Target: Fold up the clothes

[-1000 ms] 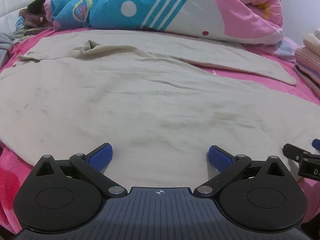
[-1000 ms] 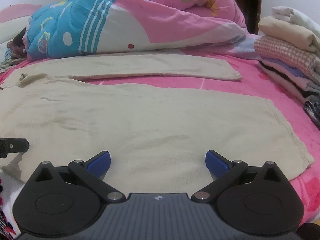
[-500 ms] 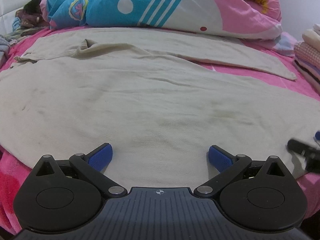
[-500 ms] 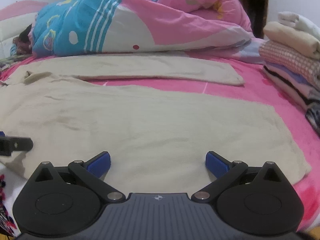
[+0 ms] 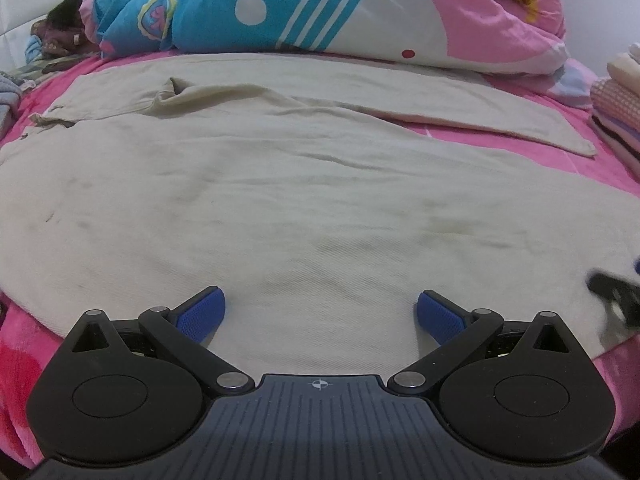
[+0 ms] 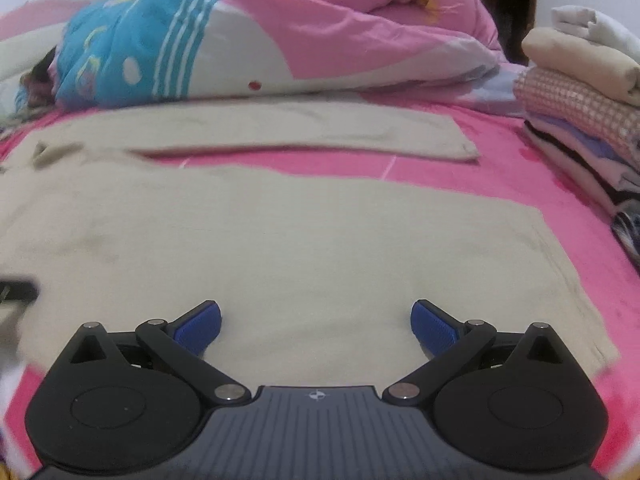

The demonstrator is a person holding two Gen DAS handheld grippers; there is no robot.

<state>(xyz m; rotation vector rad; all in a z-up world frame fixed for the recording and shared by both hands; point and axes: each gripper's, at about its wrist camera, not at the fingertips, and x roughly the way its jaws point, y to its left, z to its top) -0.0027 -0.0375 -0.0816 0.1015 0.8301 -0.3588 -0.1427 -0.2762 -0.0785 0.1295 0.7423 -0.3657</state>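
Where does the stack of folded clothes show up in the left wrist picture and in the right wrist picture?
Left wrist: the stack of folded clothes is cut off at the right edge, upper part.
Right wrist: the stack fills the upper right, more of it showing.
Shared landmark: the beige trousers spread on the pink bed, far leg end pointing toward the stack.

Pair of beige woven cotton trousers lies spread flat on the pink bed sheet, waist end to the left, leg hems to the right. Near leg broad, lightly wrinkled, with faint dark smudges. Far leg lies flat and apart from it, a wedge of pink sheet showing between them. Crotch area bunched into a raised fold. No fold made yet.
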